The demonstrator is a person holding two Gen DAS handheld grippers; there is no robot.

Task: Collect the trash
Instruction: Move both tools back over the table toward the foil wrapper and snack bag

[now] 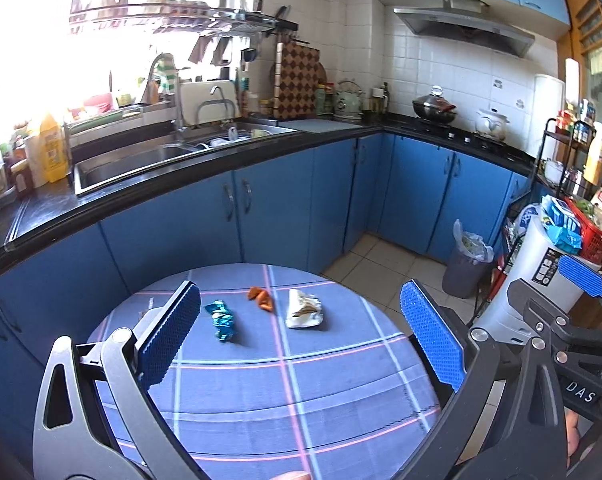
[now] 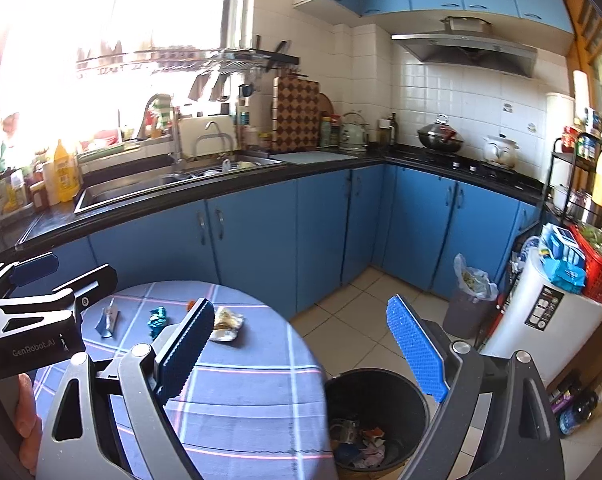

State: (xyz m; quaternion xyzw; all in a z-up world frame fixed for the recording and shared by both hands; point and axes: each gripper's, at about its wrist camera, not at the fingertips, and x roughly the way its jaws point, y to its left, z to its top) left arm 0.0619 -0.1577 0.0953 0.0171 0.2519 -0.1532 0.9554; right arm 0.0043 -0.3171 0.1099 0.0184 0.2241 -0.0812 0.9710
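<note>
On the round table with a blue plaid cloth [image 1: 261,392] lie a crumpled teal wrapper [image 1: 222,319], an orange scrap [image 1: 261,298] and a crumpled white wrapper [image 1: 304,309]. My left gripper [image 1: 301,336] is open and empty, held above the table's near side, short of the trash. In the right wrist view the teal wrapper [image 2: 157,320], the white wrapper [image 2: 227,323] and a blue-grey scrap [image 2: 107,320] show on the table [image 2: 241,400]. My right gripper [image 2: 301,352] is open and empty, above the table's right edge and a black bin [image 2: 415,386] holding trash.
Blue cabinets under a black counter [image 1: 221,176] with a sink stand behind the table. A grey bin with a bag [image 1: 465,268] stands on the tiled floor to the right, next to a white appliance [image 2: 541,320] and a red basket [image 2: 597,276].
</note>
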